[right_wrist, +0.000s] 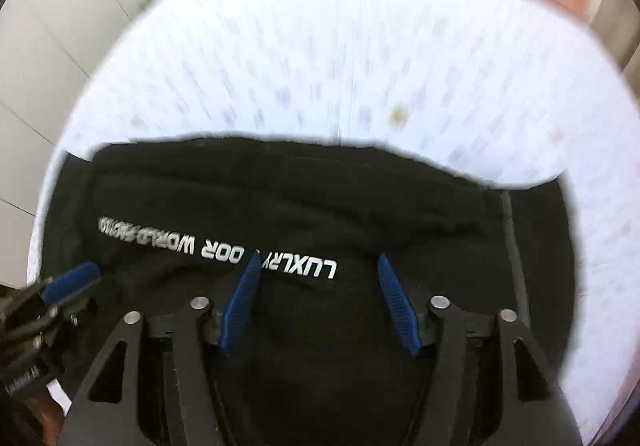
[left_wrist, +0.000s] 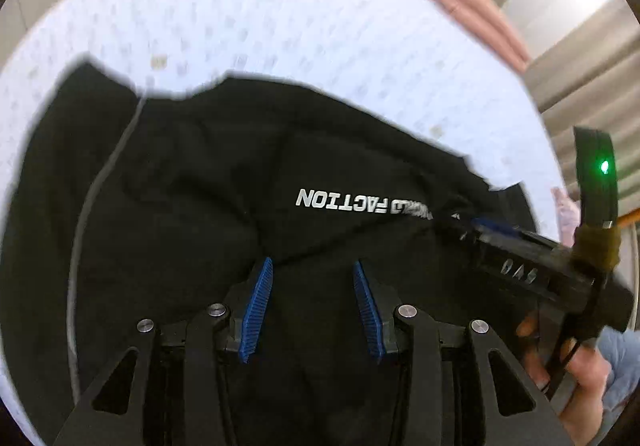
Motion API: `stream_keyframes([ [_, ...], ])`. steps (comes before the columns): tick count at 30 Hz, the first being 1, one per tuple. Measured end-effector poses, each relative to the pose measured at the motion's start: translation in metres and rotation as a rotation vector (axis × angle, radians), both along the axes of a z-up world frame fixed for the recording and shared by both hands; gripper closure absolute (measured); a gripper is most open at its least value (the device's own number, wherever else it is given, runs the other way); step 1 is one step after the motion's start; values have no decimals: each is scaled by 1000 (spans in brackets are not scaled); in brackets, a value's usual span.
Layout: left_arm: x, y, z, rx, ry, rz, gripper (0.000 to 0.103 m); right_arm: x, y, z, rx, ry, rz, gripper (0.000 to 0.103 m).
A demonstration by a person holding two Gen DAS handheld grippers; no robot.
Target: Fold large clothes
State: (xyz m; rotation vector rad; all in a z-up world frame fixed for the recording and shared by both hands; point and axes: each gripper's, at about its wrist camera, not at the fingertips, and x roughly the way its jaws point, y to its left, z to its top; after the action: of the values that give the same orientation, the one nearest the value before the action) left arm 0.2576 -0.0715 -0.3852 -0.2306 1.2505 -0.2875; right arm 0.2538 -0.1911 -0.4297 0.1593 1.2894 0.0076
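Both claws, left [left_wrist: 313, 270] and right [right_wrist: 318, 266], spread over the garment [left_wrist: 200, 185] on the bed [left_wrist: 280, 5]; nothing pinched. Next: grab edge, fold.

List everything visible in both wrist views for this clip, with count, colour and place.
Garment: 1, black with white lettering, crumpled on the near part of the sheet.
Sheet: 1, white with faint pattern, under the garment.
Pink cloth: 1, pink, far right edge of the sheet.
Left hand-held gripper: 1, black with blue pads, open over the garment.
Right hand-held gripper: 1, black with blue pads, open over the lettering.
Person's hand: 1, holding the right hand-held gripper.
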Motion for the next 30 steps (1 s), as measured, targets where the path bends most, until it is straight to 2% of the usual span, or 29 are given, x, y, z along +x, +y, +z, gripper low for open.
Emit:
stream_keyframes([
  [1, 1, -5, -2, 32, -11, -13, 60, 4, -3, -5, 11, 9, -21, 22],
  [2, 1, -11, 1, 76, -27, -32, 60, 7, -6, -8, 25, 16, -37, 19],
  [4, -7, -18, 6, 125, -61, -54, 60, 6, -6, -5, 36, 9, -39, 19],
  [5, -14, -16, 10, 119, -75, -53, 60, 2, -8, -2, 35, -10, -31, 20],
  [7, -30, -6, 23, 59, -94, -49, 59, -15, -16, 17, 45, -77, -9, 24],
  [11, -74, 15, 45, 3, -116, -26, 59, -75, -14, 56, 60, -162, 68, 24],
  [14, -106, 26, 46, -1, -89, -10, 59, -117, -4, 63, 70, -151, 106, 25],
  [16, -117, 27, 35, 17, -57, -3, 59, -128, 9, 54, 37, -108, 117, 30],
  [20, -110, 25, -2, 43, -10, -14, 60, -137, 19, 18, -5, -24, 110, 32],
  [22, -101, 26, -8, 35, -4, 7, 60, -130, 20, 12, -11, -22, 103, 31],
  [27, -106, 31, 14, 70, -17, -16, 59, -133, 13, 26, 25, -36, 89, 31],
  [30, -112, 59, 40, 109, -82, 1, 59, -143, -14, 50, 44, -87, 31, 30],
])
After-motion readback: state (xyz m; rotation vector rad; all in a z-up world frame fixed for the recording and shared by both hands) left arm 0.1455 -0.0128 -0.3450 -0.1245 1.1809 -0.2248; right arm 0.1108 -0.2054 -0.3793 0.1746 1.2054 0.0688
